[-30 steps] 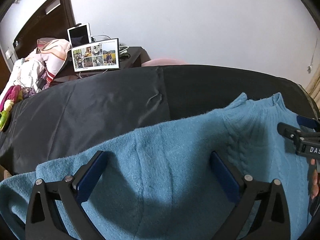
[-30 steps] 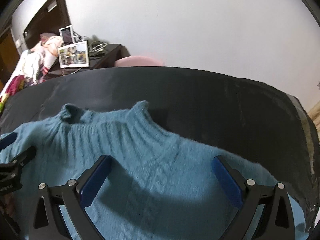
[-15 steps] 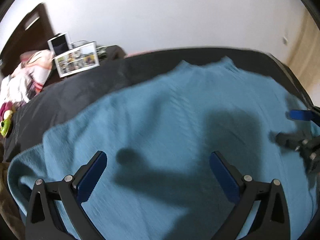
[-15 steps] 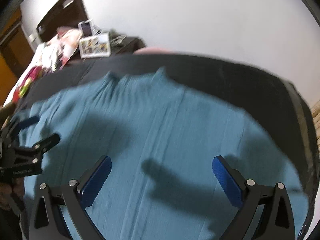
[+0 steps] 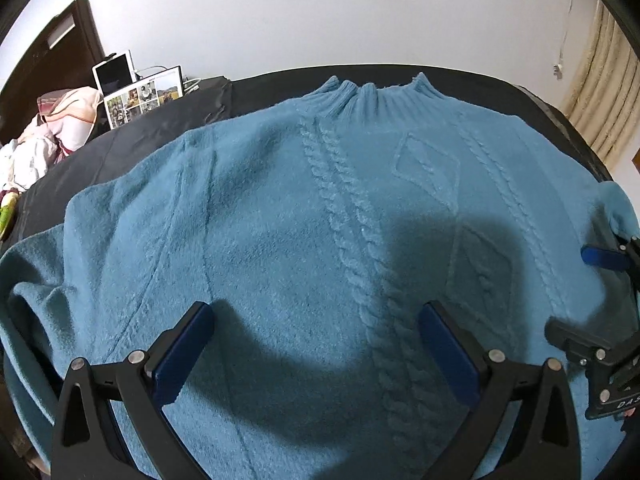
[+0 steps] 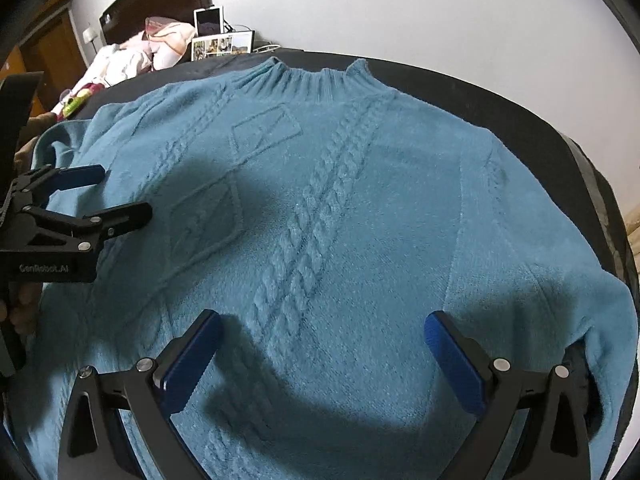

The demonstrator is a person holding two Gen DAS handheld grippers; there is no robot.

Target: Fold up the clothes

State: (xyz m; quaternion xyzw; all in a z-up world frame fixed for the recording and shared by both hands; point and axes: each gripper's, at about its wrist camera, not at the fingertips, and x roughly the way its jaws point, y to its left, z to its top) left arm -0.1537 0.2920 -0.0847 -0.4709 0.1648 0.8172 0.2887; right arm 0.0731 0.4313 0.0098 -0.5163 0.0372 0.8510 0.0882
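A teal cable-knit sweater [image 5: 280, 220] lies spread flat, front up, on a black surface [image 5: 160, 132], with its ribbed collar [image 5: 376, 92] at the far side. My left gripper [image 5: 316, 332] hovers open over the lower left of the body, nothing between its blue pads. In the right wrist view the same sweater [image 6: 380, 200] fills the frame, and my right gripper [image 6: 324, 344] stands open above its lower right part. Each gripper shows in the other's view: the right gripper [image 5: 588, 298] at the right edge, the left gripper [image 6: 125, 191] at the left, a hand behind it.
Beyond the far left of the black surface stand a photo collage frame [image 5: 144, 94] and a tablet [image 5: 114, 74], beside a pile of pink and white bedding [image 5: 60, 120]. A white wall runs behind. A beige curtain [image 5: 604, 92] hangs at the right.
Both grippers have risen and drawn back from near the collar toward the hem, staying open. The whole sweater front now shows, spread flat.
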